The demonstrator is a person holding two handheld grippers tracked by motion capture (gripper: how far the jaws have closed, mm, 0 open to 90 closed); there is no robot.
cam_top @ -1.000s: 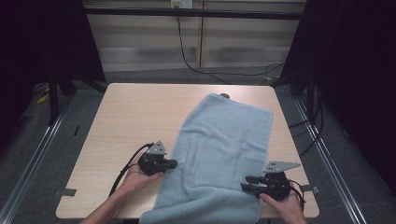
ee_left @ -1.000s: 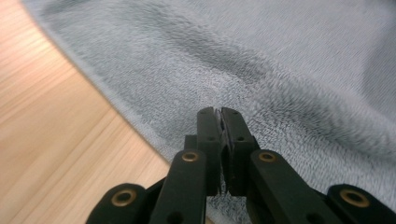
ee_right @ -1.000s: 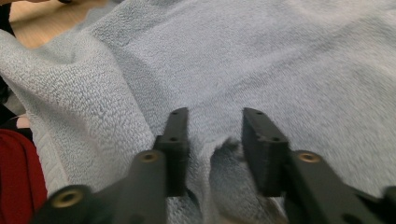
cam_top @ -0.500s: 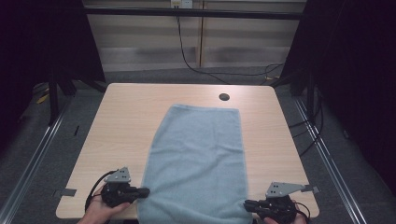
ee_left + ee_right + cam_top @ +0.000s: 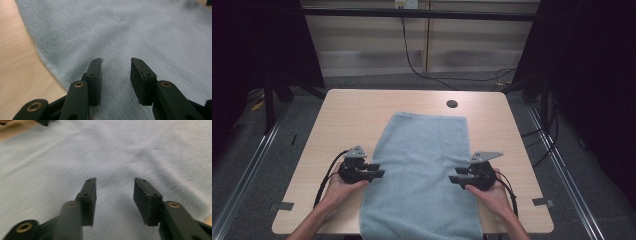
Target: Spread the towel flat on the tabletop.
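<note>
My left gripper (image 5: 116,68) had its fingers (image 5: 96,75) parted to a middling gap, having just been opening, and nothing sat between them; in the left gripper view they pointed out over the pale blue towel (image 5: 140,32), with the towel's edge and a strip of bare wooden worktop (image 5: 17,62) off to one side. My right gripper (image 5: 115,190) was much the same: fingers (image 5: 146,195) apart, just opened wider, empty, with only towel pile (image 5: 100,152) spread under and beyond them. I had hold of nothing with either one.

From the high view, the left gripper (image 5: 379,172) lay at the towel's left edge and pointed inward across the cloth, held in my left hand (image 5: 343,186). The right gripper (image 5: 454,178) sat at the towel's right edge and pointed inward the opposite way, held in my right hand (image 5: 488,192). The two faced each other across the cloth, well apart. A black cable (image 5: 326,177) looped from the left gripper toward the worktop's near edge.

The towel (image 5: 424,165) lay flat along the middle of the worktop (image 5: 357,110), running from near the far edge down to the near edge, where its end hung over. A small dark round hole (image 5: 452,104) sat in the worktop just beyond the towel's far right corner, not touching it.
</note>
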